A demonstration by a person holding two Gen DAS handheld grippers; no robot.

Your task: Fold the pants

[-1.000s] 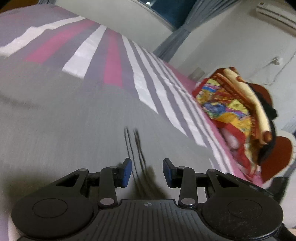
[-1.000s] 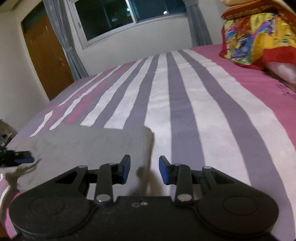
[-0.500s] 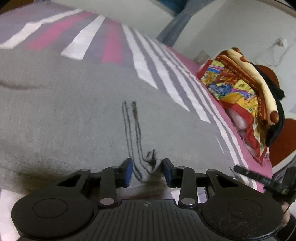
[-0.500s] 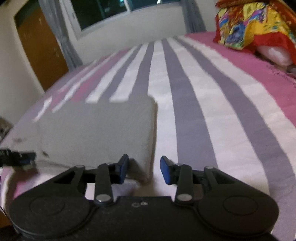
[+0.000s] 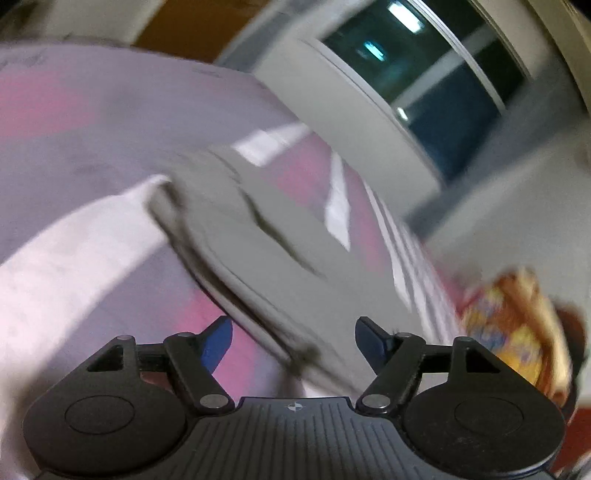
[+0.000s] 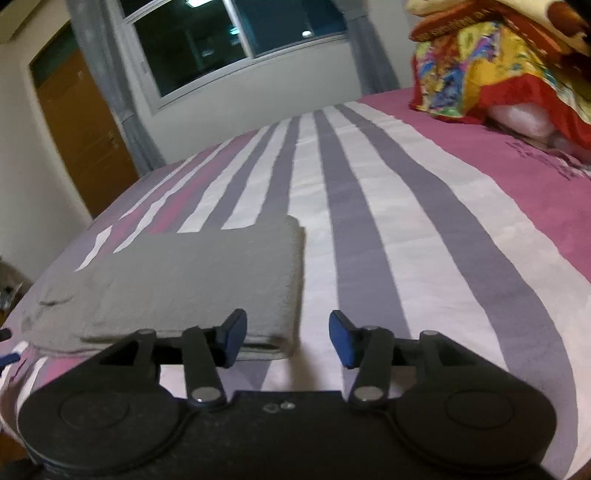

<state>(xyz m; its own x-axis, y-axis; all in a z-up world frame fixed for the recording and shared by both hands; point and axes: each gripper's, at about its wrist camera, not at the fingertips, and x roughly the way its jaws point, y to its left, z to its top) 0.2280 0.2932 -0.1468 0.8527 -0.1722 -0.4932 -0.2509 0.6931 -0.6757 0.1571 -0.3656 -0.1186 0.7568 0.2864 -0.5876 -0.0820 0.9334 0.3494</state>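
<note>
Right hand-held gripper (image 6: 288, 338) hovers low over the bed with the pink, white and grey striped cover (image 6: 406, 236), its blue-padded fingers (image 6: 341, 341) spread wide apart and holding nothing. Its left finger stands in front of the near right corner of the folded grey fabric pants (image 6: 192, 280), so whether it touches the cloth cannot be told. The pants lie flat on the bed as a neat rectangle, several layers showing at the near edge; their left end runs rumpled toward the picture's edge, where a small blue tip beside them is cut off.

Left hand-held gripper (image 5: 293, 339) is likewise opened wide and empty, with the near edge of the pants (image 5: 258, 243) lying between and just beyond its fingers. That view is heavily blurred: a dark crease crosses the grey cloth, and stacked layers show along its left edge, but finer detail is lost.

Beyond the pants, on the far right of the bed, sits a heap of red, yellow and blue patterned bedding (image 6: 491, 70), partly cut off by the frame, with something pale tucked under it that is hard to identify. Behind the bed are a dark window with grey curtains (image 6: 236, 33) and a brown wooden door (image 6: 77, 133).
</note>
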